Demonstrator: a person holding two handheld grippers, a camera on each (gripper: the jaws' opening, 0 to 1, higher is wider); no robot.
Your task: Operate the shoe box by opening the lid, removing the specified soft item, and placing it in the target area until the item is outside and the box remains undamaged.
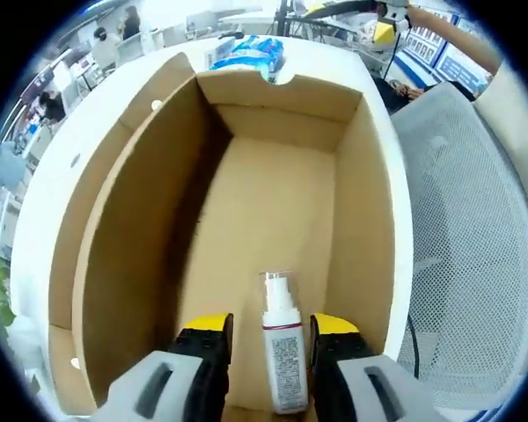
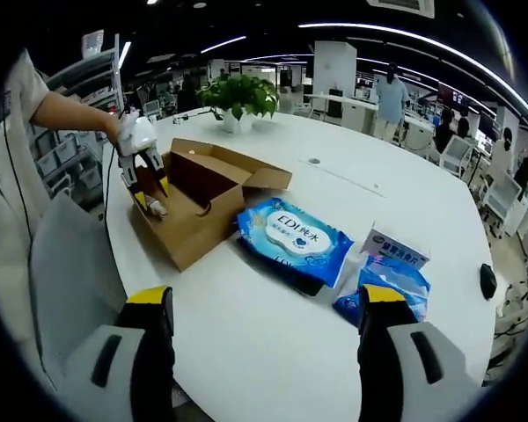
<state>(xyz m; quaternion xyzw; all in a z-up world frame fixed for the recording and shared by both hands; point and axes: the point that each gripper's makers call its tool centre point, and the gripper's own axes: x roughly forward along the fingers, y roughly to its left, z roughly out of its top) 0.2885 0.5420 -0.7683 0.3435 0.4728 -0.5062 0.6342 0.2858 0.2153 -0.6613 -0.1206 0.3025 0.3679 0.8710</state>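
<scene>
The left gripper (image 1: 271,347) reaches down into the open shoe box (image 1: 246,202), its yellow-tipped jaws standing on either side of a small spray bottle (image 1: 282,352). The bottle has a clear cap and a white label with fine grey print too small to read. Its sides lie right against the jaws, but I cannot tell whether they are pressing it or merely flanking it. The bottle stands near the close end of the box floor; the other cardboard floor is bare brown. In the right gripper view the same left gripper (image 2: 150,198) shows at the far left, held by a person's hand (image 2: 114,130) and dipping into the box (image 2: 202,207), whose lid flap stands open.

The right gripper (image 2: 262,338) hovers above the white table (image 2: 273,369) with its jaws spread wide and nothing between them.

Just beside the box on the table lies a blue pack of wet wipes (image 2: 295,237) with a white oval label reading "EDI" followed by Chinese characters. It is outside the box and touching or nearly touching its side. Beyond it sits a small white carton (image 2: 394,248) with blue print I cannot read, resting on another blue pack (image 2: 383,294). A potted green plant (image 2: 239,97) stands at the far side of the table.
</scene>
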